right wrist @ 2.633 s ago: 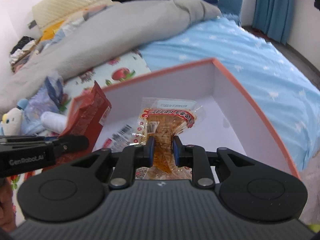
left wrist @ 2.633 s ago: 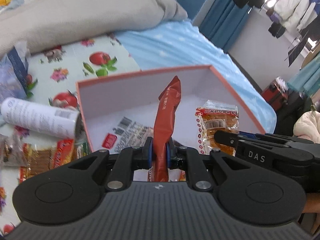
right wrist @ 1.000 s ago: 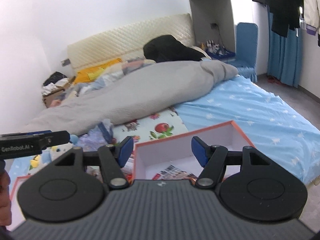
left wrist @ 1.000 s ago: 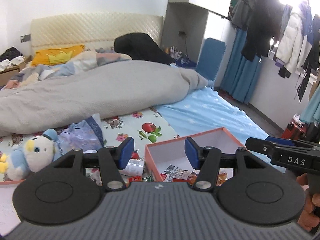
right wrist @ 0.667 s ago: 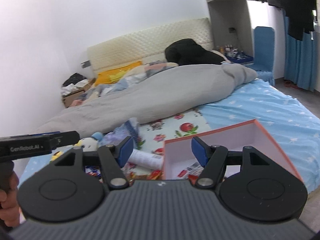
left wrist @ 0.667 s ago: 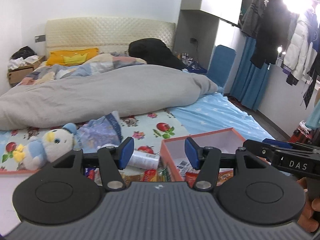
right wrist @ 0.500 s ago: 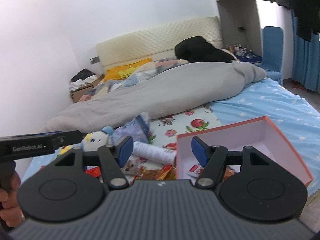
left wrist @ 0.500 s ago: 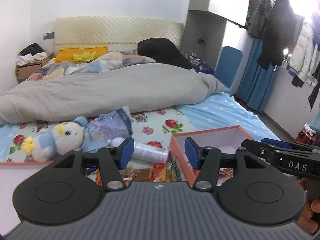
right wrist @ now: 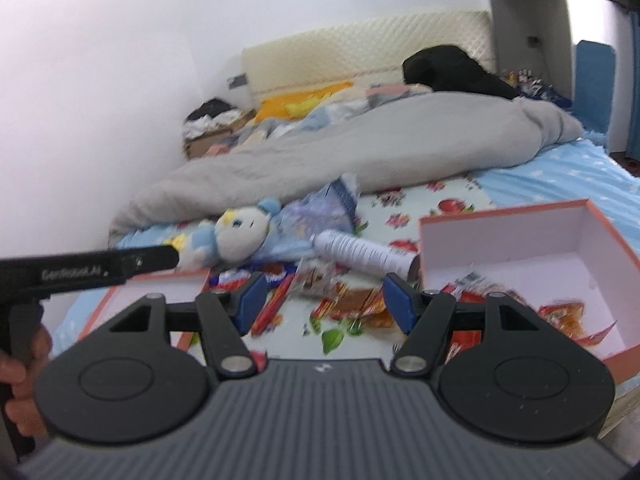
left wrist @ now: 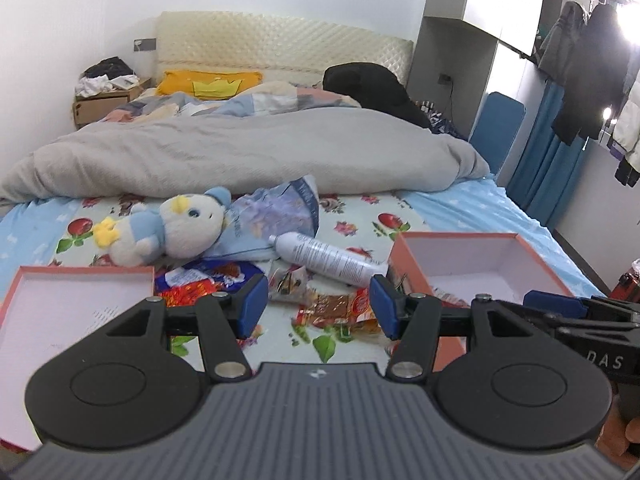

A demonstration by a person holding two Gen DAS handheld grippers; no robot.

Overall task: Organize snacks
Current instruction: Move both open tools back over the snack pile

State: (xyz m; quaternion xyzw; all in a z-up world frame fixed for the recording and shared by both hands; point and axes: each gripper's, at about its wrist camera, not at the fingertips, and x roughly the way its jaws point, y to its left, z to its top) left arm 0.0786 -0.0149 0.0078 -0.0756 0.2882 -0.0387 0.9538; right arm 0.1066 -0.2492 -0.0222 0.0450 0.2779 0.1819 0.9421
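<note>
Loose snack packets lie on the fruit-print sheet, orange and red, straight ahead of my open, empty left gripper. To their right stands the orange box with white walls. The right wrist view, slightly blurred, shows the same snack pile in front of my open right gripper, which holds nothing. The orange box is on its right with several packets lying inside. Both grippers hover short of the pile, touching nothing.
A second shallow orange tray sits at the left. Behind the pile lie a white can, a plush toy, a purple bag and a blue foil packet. A grey duvet covers the bed beyond.
Both grippers let go of their packets in the box, drew back, then swung left and lower. The loose pile now sits between the fingers instead of the box. Jaws stayed open.
</note>
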